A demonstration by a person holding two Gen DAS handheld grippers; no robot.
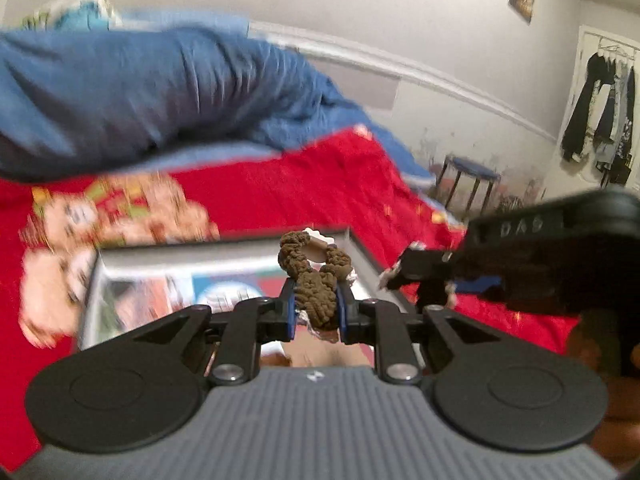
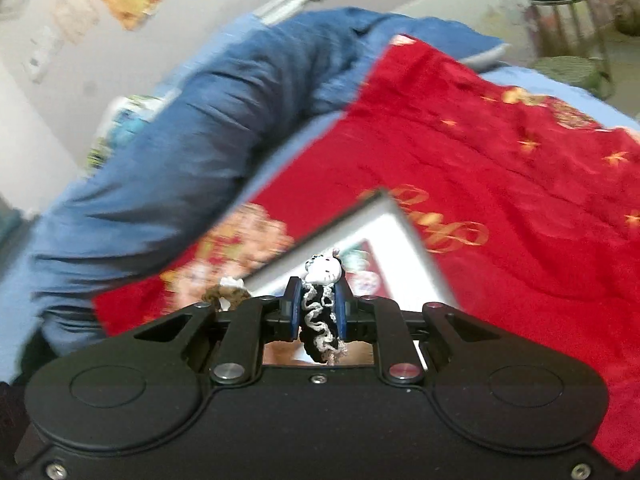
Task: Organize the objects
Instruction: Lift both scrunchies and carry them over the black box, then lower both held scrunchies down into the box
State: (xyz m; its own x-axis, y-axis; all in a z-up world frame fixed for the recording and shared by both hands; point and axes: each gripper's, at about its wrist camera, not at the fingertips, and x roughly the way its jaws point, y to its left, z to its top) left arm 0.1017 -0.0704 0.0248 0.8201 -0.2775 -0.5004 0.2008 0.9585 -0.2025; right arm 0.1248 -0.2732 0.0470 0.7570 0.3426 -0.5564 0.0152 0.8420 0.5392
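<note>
My left gripper (image 1: 316, 300) is shut on a brown crocheted scrunchie (image 1: 316, 284), held above a grey open box (image 1: 224, 258) with printed pictures inside. My right gripper (image 2: 317, 300) is shut on a black and white crocheted scrunchie with a small white cat charm (image 2: 322, 274), above the same box (image 2: 384, 224). The right gripper also shows in the left wrist view (image 1: 404, 276), to the right of the box. The brown scrunchie shows in the right wrist view (image 2: 226, 294) at the left.
The box lies on a red blanket (image 1: 312, 176) with a cartoon print (image 1: 104, 220) on a bed. A rumpled blue duvet (image 1: 152, 88) lies behind. A blue-topped stool (image 1: 468, 180) stands by the wall; dark clothes (image 1: 600, 116) hang on a door.
</note>
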